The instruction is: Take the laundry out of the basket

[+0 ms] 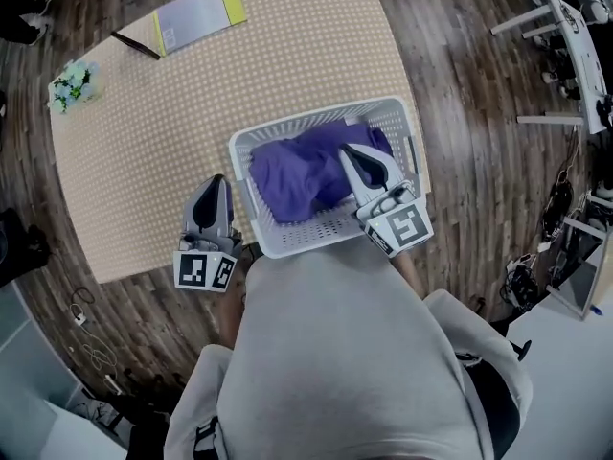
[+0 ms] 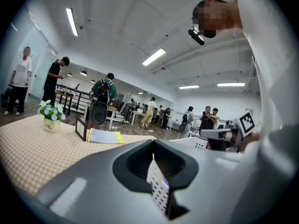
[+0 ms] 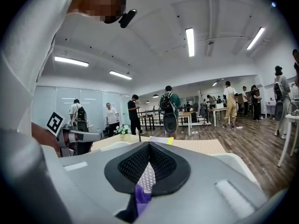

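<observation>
Hidden: the person's grey top covers the near edge of the table [image 1: 144,161] and the foot of the basket's near wall. Both hands sit out of sight behind the marker cubes. The right gripper [image 1: 347,151] blocks part of the basket's inside. We cannot tell how many garments make up the purple heap.

Position: the white basket [image 1: 316,118] stands at the table's near right corner. The purple laundry [image 1: 297,175] lies inside it, filling most of the floor. The right gripper hangs over the basket's right half, tip above the laundry. In its own view its jaws are together, and a strip of purple cloth and perforated wall shows through the slot beneath the pads; we see nothing clamped. The left gripper [image 1: 215,182] is outside the basket, just beside its left wall, over the table's near edge. Its jaws are also together, with the basket's perforated wall showing through the slot.

Count: two grippers, one basket, one purple heap. Towards the far left corner, one flower pot [image 1: 72,84] and one booklet [image 1: 196,15] with a yellow edge.
</observation>
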Motion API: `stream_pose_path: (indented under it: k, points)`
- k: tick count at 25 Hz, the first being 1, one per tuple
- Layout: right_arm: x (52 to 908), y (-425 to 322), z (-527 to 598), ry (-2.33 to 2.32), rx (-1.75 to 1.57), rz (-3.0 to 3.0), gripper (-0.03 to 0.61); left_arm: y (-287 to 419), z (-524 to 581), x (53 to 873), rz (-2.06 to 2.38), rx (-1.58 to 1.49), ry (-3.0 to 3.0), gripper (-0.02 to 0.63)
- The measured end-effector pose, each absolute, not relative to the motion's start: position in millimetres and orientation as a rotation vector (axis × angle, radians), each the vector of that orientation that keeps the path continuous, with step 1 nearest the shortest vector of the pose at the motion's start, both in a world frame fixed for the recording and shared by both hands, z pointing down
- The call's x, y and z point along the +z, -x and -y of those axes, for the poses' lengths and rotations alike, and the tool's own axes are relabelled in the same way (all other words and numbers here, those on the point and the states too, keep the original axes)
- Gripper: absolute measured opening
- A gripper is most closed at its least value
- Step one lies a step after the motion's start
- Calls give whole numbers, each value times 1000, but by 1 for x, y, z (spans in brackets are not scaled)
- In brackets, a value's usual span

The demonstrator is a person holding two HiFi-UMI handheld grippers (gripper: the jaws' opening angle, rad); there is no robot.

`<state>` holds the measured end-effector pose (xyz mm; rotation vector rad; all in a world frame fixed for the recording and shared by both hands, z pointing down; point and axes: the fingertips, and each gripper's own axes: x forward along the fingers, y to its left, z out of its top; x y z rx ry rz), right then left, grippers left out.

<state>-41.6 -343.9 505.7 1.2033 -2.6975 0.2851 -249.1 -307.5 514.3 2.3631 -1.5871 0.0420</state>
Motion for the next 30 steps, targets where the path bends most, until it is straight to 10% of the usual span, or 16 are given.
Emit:
stream_pose_path:
  k: [16, 23, 26, 30]
  points:
    - [580, 87, 302, -364, -711, 2100, -2, 257, 310, 525, 1577, 10, -2336, 11]
    - [598, 87, 289, -288, -505, 2125, 2, 260, 308, 520, 1593, -26, -2325, 11]
    - [622, 82, 286, -223, -331, 2084, 385, 263, 308, 520, 1602, -37, -2316, 11]
    - [634, 84, 282, -151, -304, 2062, 483, 267, 306, 518, 1616, -47, -2312, 11]
